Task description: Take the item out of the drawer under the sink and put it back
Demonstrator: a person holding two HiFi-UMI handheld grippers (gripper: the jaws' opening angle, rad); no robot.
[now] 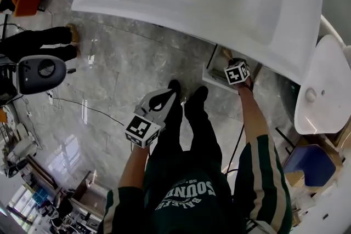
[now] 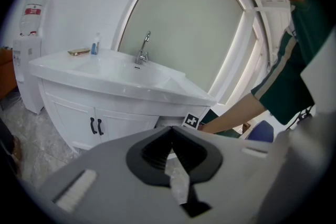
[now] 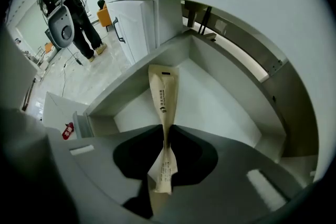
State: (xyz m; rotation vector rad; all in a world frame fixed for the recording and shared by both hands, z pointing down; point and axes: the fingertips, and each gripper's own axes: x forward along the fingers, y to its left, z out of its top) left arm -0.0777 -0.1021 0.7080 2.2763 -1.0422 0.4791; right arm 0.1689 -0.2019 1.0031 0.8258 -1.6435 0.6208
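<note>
Grey marbled floor (image 1: 120, 74) runs beneath a white sink counter (image 1: 236, 8), and under that counter's edge a white drawer (image 3: 226, 107) stands open. The right gripper (image 3: 166, 132) has its fingers clenched on a slim beige paper packet (image 3: 164, 93), pinching it about its middle so that the paper creases at the pads. A short tail with small print sticks back toward the camera, and the longer part hangs down inside the drawer, toward one of its corners. Whether the packet's far end touches the drawer bottom cannot be told. This gripper points steeply downward, its marker cube (image 1: 237, 72) showing in the head view just at the counter's rim, with the person's striped green sleeve (image 1: 263, 172) reaching to it. The left gripper (image 2: 171, 134) has its fingers pressed together with nothing between them; only floor shows through the slit behind the tips. It is held well apart from the drawer, over the floor beside the person's dark shoes (image 1: 198, 95). It aims across at the vanity, where two cabinet doors (image 2: 73, 118) with dark handles, a chrome tap (image 2: 143, 50) and an arched mirror (image 2: 194, 23) are in sight. Off to the side a bystander (image 3: 79, 8) in dark trousers stands on the floor.
</note>
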